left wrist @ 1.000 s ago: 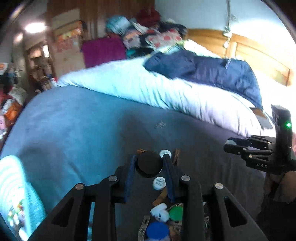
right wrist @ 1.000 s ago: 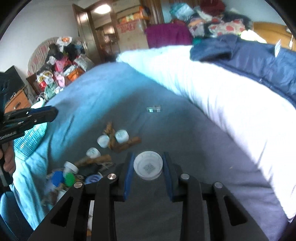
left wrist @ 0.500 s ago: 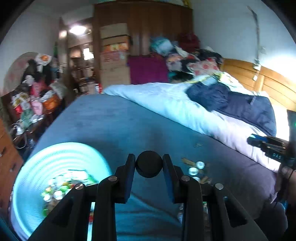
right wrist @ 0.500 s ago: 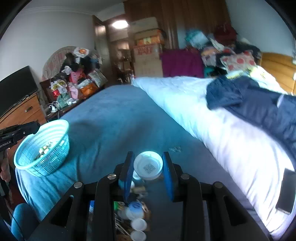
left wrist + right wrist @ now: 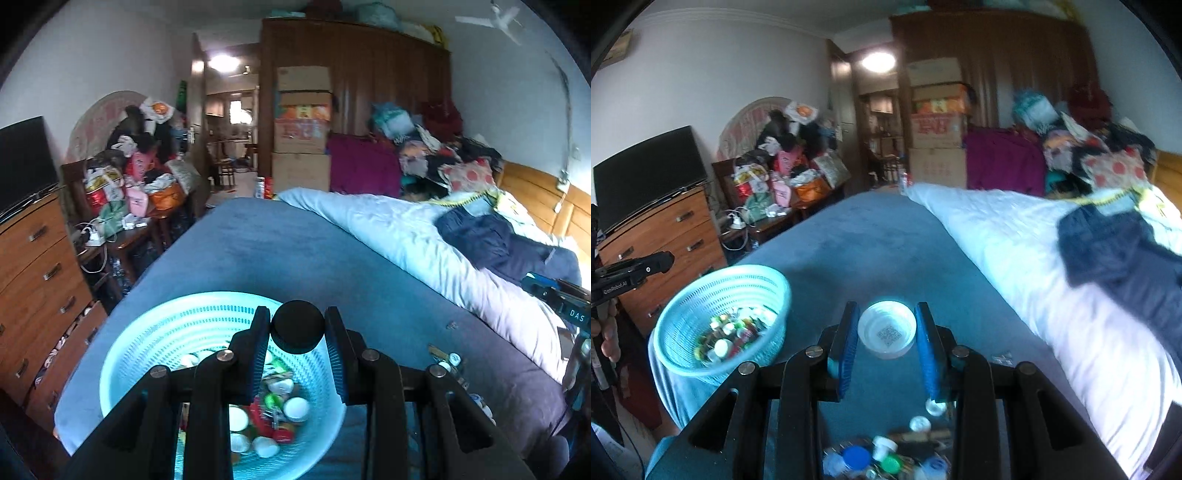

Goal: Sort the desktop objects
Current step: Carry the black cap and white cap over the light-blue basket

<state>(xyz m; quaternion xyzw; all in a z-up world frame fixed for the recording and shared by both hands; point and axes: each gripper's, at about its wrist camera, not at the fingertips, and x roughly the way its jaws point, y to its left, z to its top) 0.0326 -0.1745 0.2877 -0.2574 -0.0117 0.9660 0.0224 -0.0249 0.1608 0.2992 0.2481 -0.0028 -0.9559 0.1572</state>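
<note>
My left gripper (image 5: pixel 297 328) is shut on a black round cap (image 5: pixel 297 326) and hangs just above a light blue mesh basket (image 5: pixel 155 332) that holds several bottle caps. In the right wrist view my right gripper (image 5: pixel 886 334) is shut on a white bottle cap (image 5: pixel 886 334) with a printed code inside, held above the blue bedspread. The same basket (image 5: pixel 698 314) stands to its left near the bed's edge. A heap of loose caps and sticks (image 5: pixel 886 450) lies on the bedspread below the right gripper. The left gripper's tip (image 5: pixel 646 269) shows at the far left.
A white duvet (image 5: pixel 1015 258) and a dark blue jacket (image 5: pixel 1115 243) cover the right of the bed. A wooden dresser (image 5: pixel 665 240) with a television stands left of the bed. A few caps (image 5: pixel 447 360) lie right of the basket. Cardboard boxes and piled clothes fill the far end.
Both grippers rose and swung left with their caps. The left one came from over the heap of caps to above the basket. The basket came into the right wrist view.
</note>
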